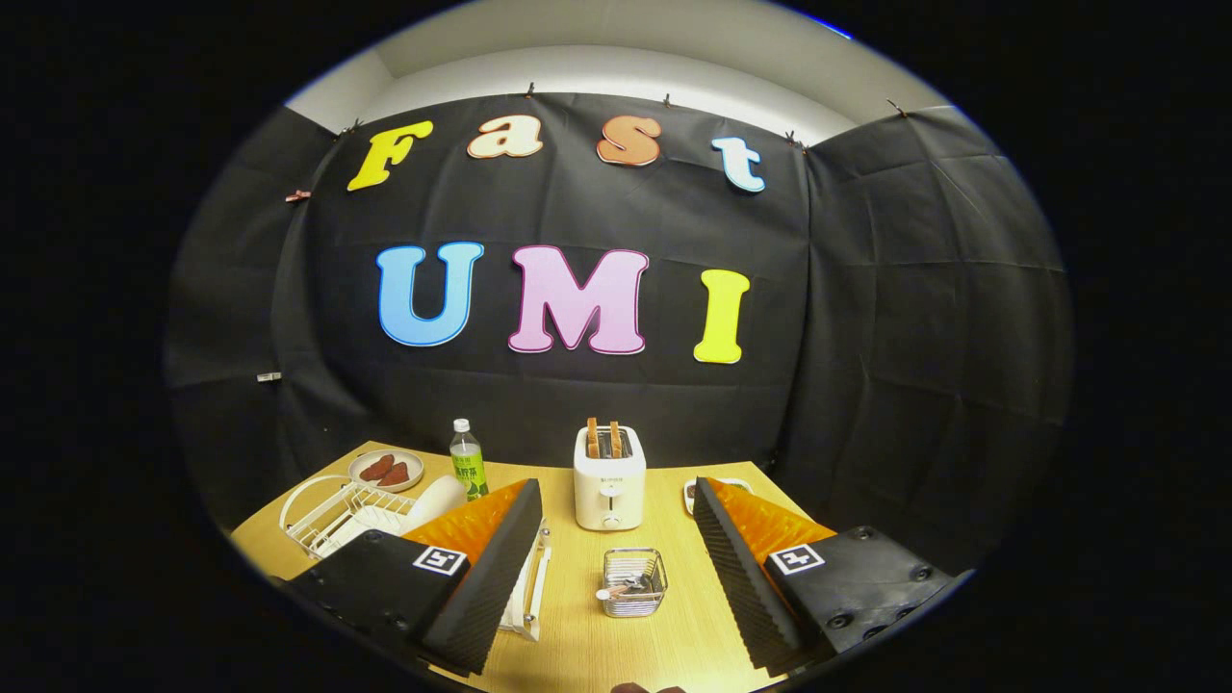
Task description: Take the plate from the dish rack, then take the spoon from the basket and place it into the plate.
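Observation:
My gripper (616, 568) is open, held above the wooden table with nothing between its fingers. A small wire basket (634, 580) sits on the table between the fingers, and a spoon (624, 588) lies inside it. A white wire dish rack (358, 513) stands beyond and beside the left finger, which partly covers it. A white plate (435, 500) leans in the rack, just past the left fingertip.
A white toaster (609, 477) with two toast slices stands beyond the basket. A green bottle (468, 460) and a small dish of reddish food (387, 470) sit behind the rack. Another small dish (691, 492) peeks out behind the right finger.

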Motion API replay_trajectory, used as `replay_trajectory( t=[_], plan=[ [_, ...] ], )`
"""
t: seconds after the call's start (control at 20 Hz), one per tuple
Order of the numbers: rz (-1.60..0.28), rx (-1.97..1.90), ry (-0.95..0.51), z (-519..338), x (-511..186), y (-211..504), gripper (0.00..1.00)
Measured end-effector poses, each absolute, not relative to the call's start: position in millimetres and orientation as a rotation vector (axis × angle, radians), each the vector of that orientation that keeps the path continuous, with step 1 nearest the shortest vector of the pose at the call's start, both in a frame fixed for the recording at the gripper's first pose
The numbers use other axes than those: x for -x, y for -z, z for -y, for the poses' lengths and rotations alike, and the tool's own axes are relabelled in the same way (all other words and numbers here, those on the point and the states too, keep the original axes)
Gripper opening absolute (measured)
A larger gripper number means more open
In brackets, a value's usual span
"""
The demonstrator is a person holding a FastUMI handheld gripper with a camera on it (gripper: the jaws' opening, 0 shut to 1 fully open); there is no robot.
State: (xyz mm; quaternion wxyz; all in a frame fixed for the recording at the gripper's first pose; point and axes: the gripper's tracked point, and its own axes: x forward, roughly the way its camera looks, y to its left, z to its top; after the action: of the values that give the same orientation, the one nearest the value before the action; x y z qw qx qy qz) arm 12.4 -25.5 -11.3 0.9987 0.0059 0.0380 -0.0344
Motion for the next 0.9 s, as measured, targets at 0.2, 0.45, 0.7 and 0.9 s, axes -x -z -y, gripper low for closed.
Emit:
replay_trajectory(
  t=[0.2, 0.45, 0.7, 0.9],
  plan=[
    [-0.095, -0.002, 0.064, 25, -16, 17, 0.98],
    [-0.107, 0.001, 0.03, 16, -27, 15, 0.98],
    [-0.165, -0.015, -0.052, -15, -55, 16, 0.98],
    [-0.212, -0.049, -0.109, -47, -87, 15, 0.98]
  ],
)
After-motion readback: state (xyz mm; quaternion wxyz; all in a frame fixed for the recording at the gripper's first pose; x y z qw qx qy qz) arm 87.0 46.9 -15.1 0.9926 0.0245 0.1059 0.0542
